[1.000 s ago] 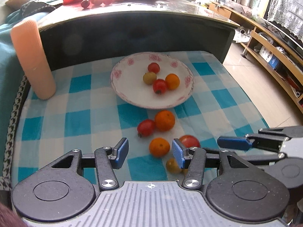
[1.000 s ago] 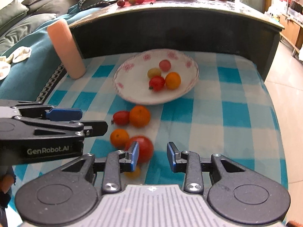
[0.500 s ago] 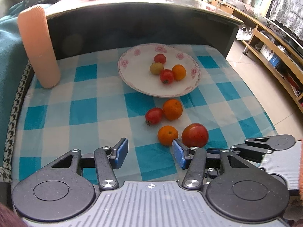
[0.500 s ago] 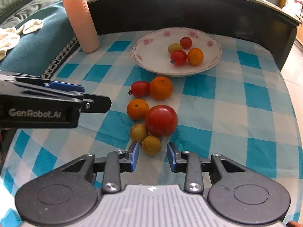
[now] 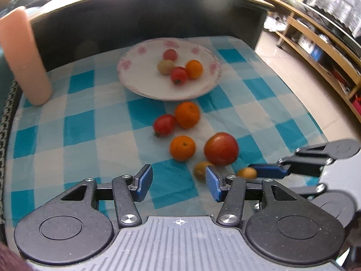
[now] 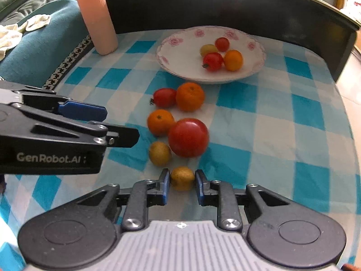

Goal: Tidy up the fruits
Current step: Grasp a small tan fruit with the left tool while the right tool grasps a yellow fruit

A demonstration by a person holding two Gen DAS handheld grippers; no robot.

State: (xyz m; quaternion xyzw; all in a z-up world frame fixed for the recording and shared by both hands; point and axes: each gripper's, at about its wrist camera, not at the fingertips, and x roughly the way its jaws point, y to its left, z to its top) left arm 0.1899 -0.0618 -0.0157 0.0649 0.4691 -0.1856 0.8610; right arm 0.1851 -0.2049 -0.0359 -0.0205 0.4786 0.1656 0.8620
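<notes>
Yellow fruit clamped in right gripper, jaws just closed on it.
Lies on checked cloth well short of plate; left gripper gapes empty, nearer than plate.

Glossy plate, checked cloth

The jaws of the right gripper have just been closed onto a small yellow fruit, which was previously lying loose ahead of them.
</notes>
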